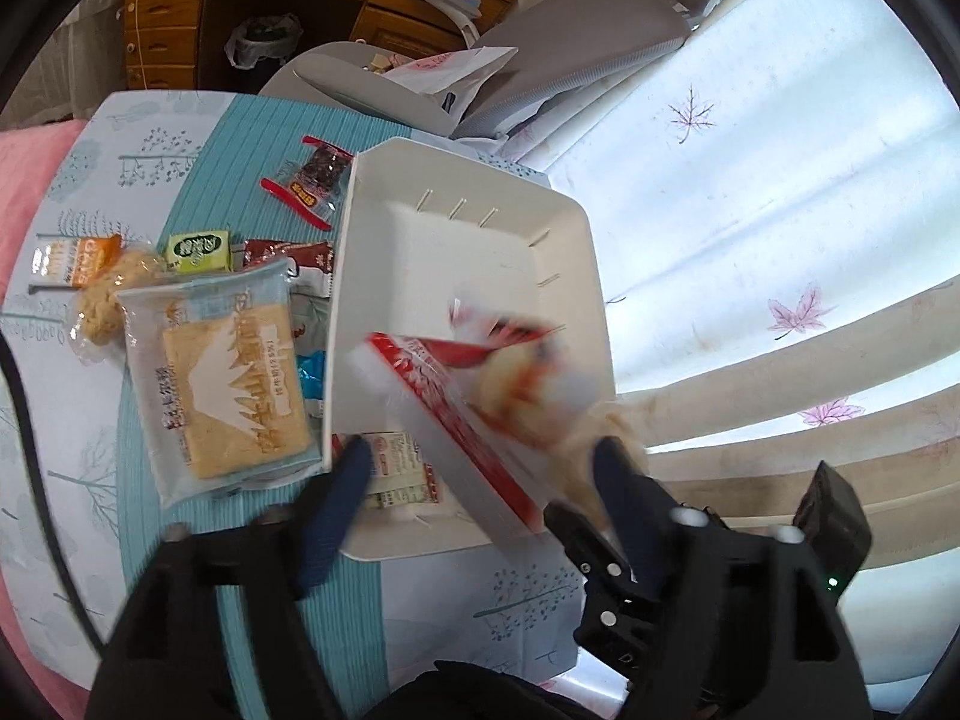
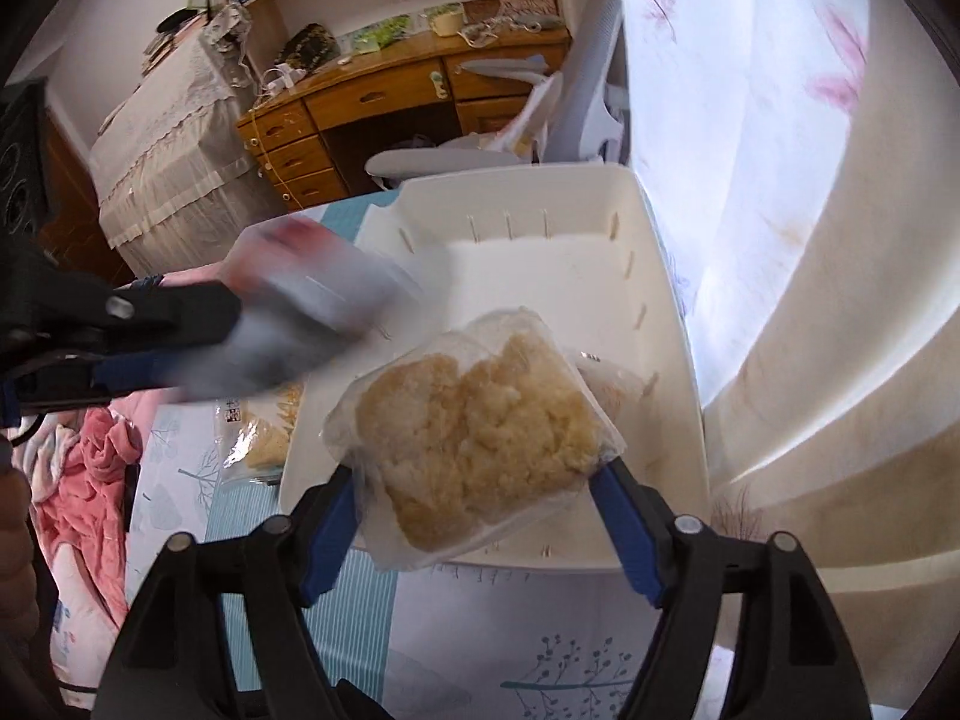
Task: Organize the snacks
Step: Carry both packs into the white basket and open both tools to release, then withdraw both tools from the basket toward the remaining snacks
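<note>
A white plastic bin [image 1: 468,162] stands on the teal tablecloth. My left gripper [image 1: 483,468] hovers over its near end, jaws wide apart. A blurred red-and-white snack packet [image 1: 456,396] hangs between and beyond the fingers, over the bin, with no pad on it. In the right wrist view that packet [image 2: 312,288] is a blur ahead of the left gripper [image 2: 180,324]. My right gripper [image 2: 474,476] stands wide over the bin's near wall [image 2: 540,561]. A clear bag of yellow crumbly snack [image 2: 480,438] lies between its fingertips; I see no pad pressing it.
Left of the bin lie loose snacks: a big toast packet [image 1: 222,378], a green packet [image 1: 198,252], a dark red packet [image 1: 312,180], an orange one [image 1: 66,264]. A grey chair [image 1: 570,42] stands behind the table, a leaf-print curtain [image 1: 750,210] at the right.
</note>
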`<state>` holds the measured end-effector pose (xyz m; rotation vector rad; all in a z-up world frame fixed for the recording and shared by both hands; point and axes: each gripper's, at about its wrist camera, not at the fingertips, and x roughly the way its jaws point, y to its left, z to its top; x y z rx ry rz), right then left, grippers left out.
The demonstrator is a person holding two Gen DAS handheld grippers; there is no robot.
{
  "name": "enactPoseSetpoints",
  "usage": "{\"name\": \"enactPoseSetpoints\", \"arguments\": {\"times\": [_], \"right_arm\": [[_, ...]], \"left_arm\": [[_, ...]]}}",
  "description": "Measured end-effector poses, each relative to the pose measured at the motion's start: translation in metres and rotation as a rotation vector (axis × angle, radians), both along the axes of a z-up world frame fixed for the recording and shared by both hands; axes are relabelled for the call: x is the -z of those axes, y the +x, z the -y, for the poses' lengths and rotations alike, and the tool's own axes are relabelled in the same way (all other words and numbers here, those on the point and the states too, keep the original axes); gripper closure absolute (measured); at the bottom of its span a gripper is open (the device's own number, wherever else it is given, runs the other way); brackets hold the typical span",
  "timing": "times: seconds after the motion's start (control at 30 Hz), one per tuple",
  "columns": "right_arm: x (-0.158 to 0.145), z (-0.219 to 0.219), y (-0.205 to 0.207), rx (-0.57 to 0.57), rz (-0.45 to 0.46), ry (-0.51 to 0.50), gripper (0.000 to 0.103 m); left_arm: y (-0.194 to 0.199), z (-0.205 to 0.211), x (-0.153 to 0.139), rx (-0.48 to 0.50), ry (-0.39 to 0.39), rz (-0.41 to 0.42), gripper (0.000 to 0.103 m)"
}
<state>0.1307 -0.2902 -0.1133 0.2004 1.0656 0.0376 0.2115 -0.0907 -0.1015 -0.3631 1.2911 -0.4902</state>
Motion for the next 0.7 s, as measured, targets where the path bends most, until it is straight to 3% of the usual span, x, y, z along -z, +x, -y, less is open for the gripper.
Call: {"name": "enactPoseSetpoints", "arguments": {"times": [0.1,0.43,0.7], "right_arm": [[0.002,0.006,-0.003,0.021,-0.003,0.034,0.012],[0.008,0.0,-0.011,0.06,-0.033,0.079,0.011],[0.01,-0.016,-0.023,0.132,-0.066,0.118,0.011]], "left_arm": [[-0.002,0.001,0.002,0.003,0.017,-0.005,0.026],[-0.009,-0.007,0.01,0.008,0.07,-0.055,0.026],[-0.024,-0.029,0.011,0.025,0.067,-0.057,0.026]]}}
